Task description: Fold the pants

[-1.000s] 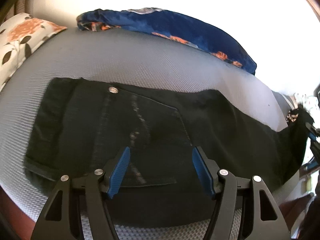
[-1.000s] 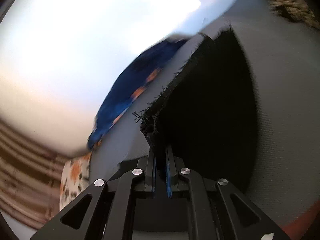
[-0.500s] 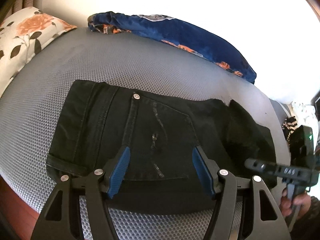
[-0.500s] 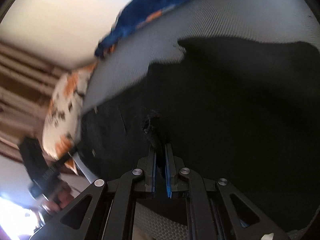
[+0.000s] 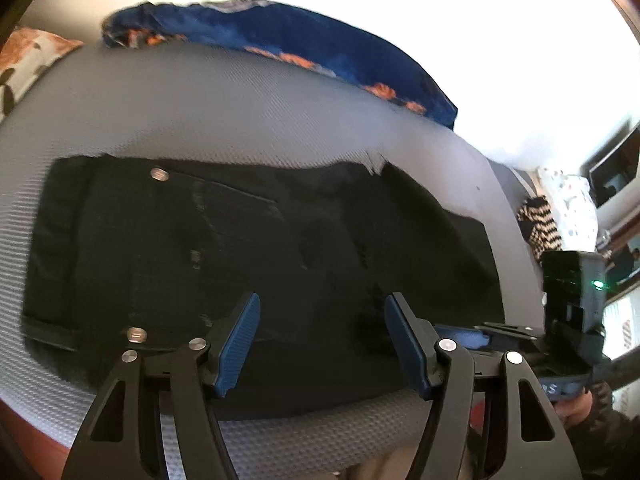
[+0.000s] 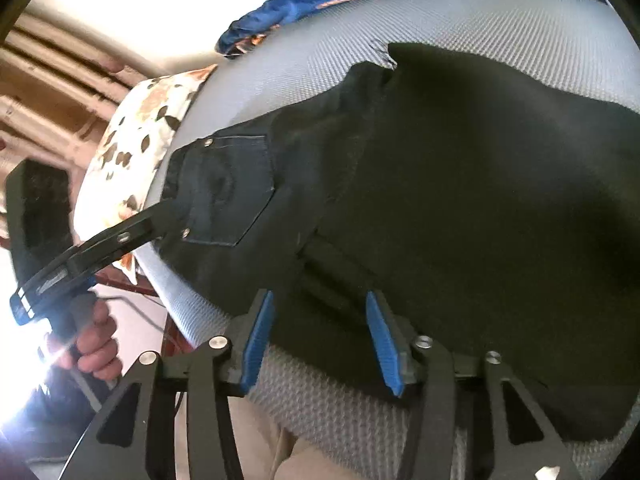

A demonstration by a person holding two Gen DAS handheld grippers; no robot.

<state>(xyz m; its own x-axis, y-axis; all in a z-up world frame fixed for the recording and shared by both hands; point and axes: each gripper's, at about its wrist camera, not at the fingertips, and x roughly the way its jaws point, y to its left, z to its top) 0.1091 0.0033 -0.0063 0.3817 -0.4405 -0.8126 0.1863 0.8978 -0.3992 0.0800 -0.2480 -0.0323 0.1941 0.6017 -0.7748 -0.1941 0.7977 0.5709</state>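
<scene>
Black jeans (image 5: 224,248) lie on the grey mesh surface (image 5: 208,120), waist to the left, with the legs folded back over them; the frayed hem (image 5: 374,162) lies at the far edge. In the right wrist view the jeans (image 6: 460,184) fill the middle, back pocket (image 6: 228,196) at the left. My left gripper (image 5: 322,332) is open and empty over the near edge of the jeans. My right gripper (image 6: 318,336) is open and empty just above the near edge of the folded leg. Its body shows at the right of the left wrist view (image 5: 568,304).
A blue floral cloth (image 5: 304,48) lies bunched along the far edge. A floral pillow (image 6: 140,136) sits to the left. The left gripper's body and the hand that holds it (image 6: 60,264) are at the left of the right wrist view. Patterned clothes (image 5: 560,212) lie far right.
My right gripper carried the leg end leftward over the jeans, laid it down and opened. The jeans are now folded. My left gripper stayed open over the near edge.
</scene>
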